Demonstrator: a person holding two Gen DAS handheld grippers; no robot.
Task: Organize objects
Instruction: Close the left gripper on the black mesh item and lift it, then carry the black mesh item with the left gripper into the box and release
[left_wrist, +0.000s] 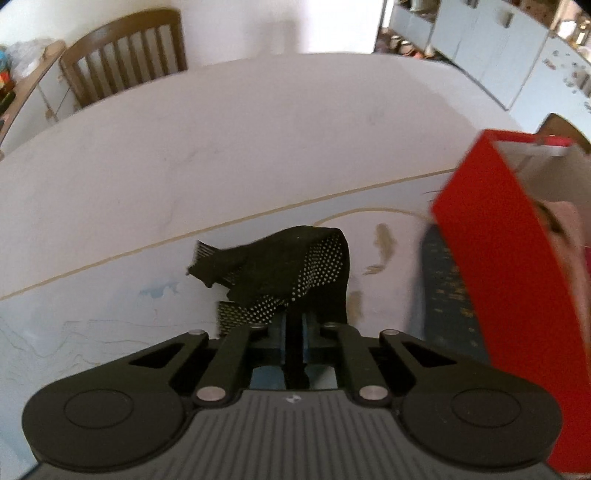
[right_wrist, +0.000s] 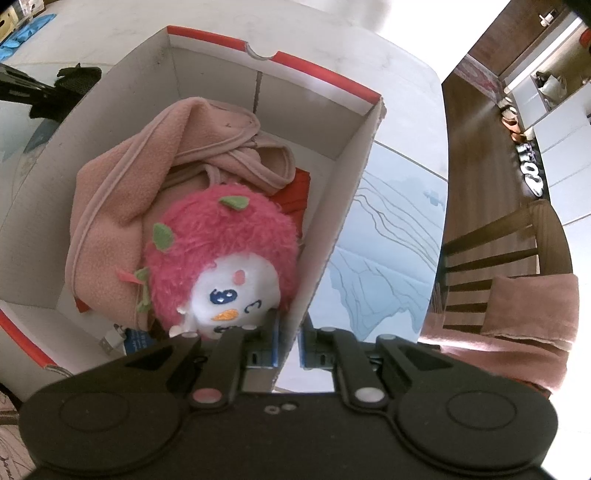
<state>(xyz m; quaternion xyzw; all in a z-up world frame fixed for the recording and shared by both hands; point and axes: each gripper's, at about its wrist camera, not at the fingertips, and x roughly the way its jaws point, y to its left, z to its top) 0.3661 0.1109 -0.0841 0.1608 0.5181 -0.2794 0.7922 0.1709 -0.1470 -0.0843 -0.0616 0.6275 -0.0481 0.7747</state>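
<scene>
A black dotted glove (left_wrist: 291, 269) is clamped between the closed jaws of the left gripper (left_wrist: 294, 325) above the table (left_wrist: 221, 147). The red box (right_wrist: 332, 206), containing a pink plush toy (right_wrist: 225, 258) and pink fleece (right_wrist: 122, 206), is gripped by its wall in the right gripper (right_wrist: 290, 339).

Left gripper (left_wrist: 294, 332): matte black body showing a ribbed grey plate at the near edge, with a small pale mark at its centre. Two round black hubs are sitting at the outer corners, each with a raised disc. Black linkage bars are running forward, pinned with silver round-head screws. Blue pads are lining the inner faces of the jaws.

Right gripper (right_wrist: 289, 343): same black build, same hubs and silver pins; one pin is showing pinkish. Two small holes are marking the centre plate. Blue pads are showing likewise.
</scene>
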